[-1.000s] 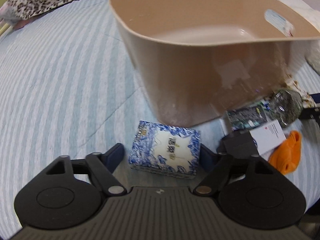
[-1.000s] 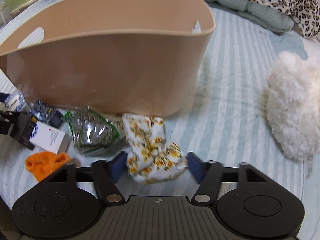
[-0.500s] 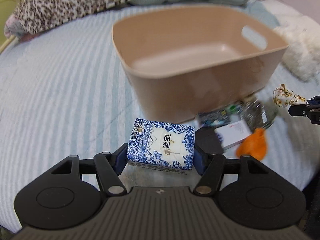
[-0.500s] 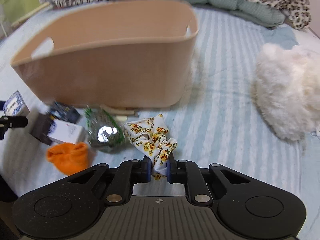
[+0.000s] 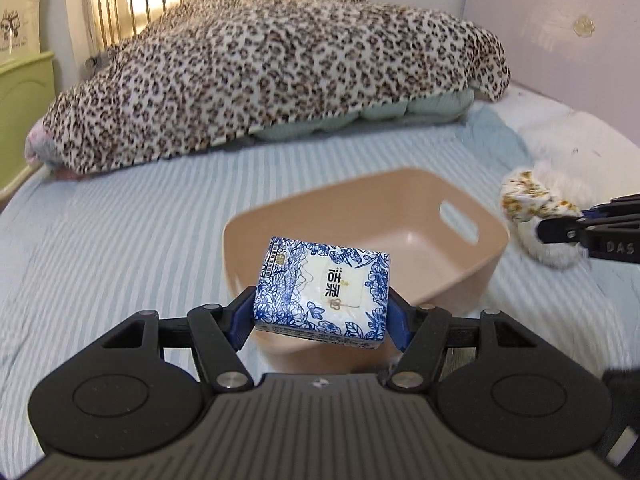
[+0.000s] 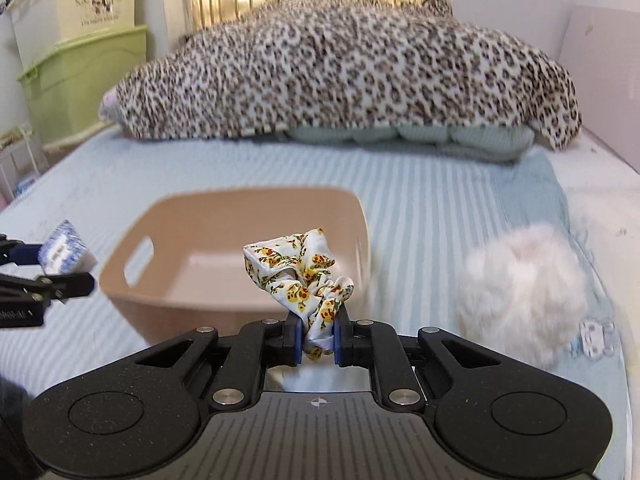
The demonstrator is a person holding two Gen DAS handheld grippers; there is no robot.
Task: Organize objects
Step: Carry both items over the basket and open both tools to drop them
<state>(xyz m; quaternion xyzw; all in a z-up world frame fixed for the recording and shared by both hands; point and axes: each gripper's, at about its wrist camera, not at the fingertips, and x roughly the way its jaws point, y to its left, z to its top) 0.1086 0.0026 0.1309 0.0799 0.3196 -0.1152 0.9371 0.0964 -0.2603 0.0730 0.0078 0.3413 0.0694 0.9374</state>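
Tissue pack point(image 5: 322, 289) glossy, boxy, scrunchie point(image 6: 303, 274) ruffled

— Where does the bin point(image 5: 478, 254) sit?
— On the bed point(image 5: 112, 248), in front of the blanket heap point(image 5: 276, 76).
— And what's held?
— The tissue pack point(image 5: 322, 286) hangs before its left side, the scrunchie point(image 6: 302, 274) before its right, the fluffy cushion point(image 6: 520, 292) farther right

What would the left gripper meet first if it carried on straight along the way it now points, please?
Probably the beige basket: the left gripper, shut on the tissue pack, points at its near rim and open inside. Depth is unclear, so it may pass just above the rim.
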